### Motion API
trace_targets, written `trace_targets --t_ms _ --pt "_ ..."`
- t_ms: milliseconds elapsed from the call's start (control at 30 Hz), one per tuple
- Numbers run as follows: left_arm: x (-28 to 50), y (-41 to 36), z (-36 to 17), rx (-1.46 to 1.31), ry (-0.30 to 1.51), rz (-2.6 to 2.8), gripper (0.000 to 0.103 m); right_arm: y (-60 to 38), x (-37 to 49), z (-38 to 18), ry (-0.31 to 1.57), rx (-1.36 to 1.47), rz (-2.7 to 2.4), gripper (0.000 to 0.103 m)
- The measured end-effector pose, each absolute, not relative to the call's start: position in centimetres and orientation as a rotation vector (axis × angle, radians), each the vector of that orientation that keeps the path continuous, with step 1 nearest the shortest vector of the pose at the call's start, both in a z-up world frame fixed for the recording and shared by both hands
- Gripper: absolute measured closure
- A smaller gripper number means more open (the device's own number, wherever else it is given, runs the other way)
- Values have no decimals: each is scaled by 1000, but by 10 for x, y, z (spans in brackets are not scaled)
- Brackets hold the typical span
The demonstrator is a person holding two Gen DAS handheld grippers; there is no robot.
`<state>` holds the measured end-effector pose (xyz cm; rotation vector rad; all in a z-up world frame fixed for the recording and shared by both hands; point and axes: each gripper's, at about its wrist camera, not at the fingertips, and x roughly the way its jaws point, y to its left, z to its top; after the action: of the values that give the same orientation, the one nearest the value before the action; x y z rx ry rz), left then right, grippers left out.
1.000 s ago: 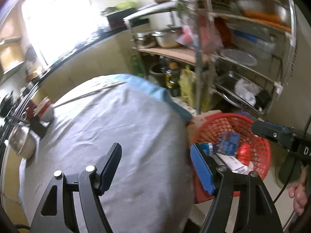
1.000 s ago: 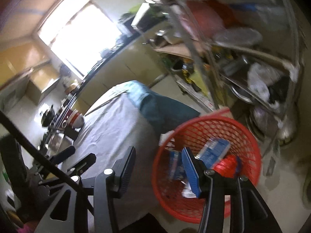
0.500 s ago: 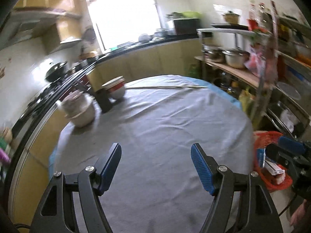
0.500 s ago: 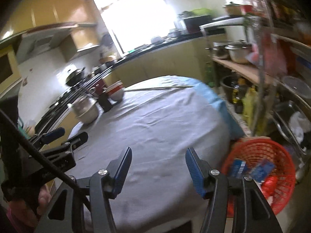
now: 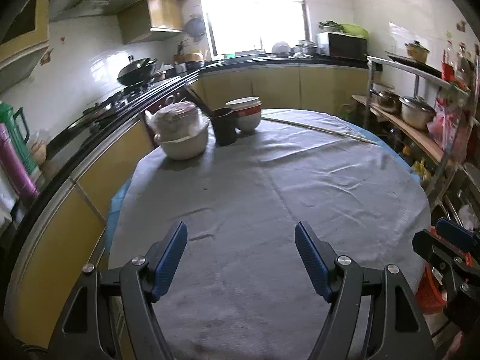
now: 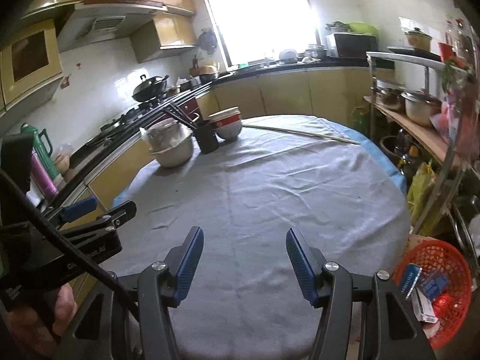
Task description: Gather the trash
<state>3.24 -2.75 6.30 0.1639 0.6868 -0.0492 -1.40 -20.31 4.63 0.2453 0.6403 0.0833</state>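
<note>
Both the left gripper (image 5: 241, 256) and right gripper (image 6: 242, 262) are gaping wide, gripping nothing; light, crushable cartons are lying in the red basket (image 6: 450, 258), best pinched across their flat faces

Desk (image 5: 270, 186) cloth: grey over blue. Fingers (image 5: 169, 252): blue ribbed pads on black arms. Basket (image 6: 456, 258): red mesh, holding blue cartons (image 6: 432, 285) and a red wrapper (image 6: 442, 301). Bowls (image 5: 246, 114): white with red band. Cup (image 5: 223, 126): black. Cabinets (image 5: 279, 85): yellow.
</note>
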Motion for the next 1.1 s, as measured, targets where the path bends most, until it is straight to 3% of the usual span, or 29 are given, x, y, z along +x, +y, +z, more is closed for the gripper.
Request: trace_targets --t_ms 1100 --pt "41 30 80 68 644 18 28 -152 18 53 627 149 120 42"
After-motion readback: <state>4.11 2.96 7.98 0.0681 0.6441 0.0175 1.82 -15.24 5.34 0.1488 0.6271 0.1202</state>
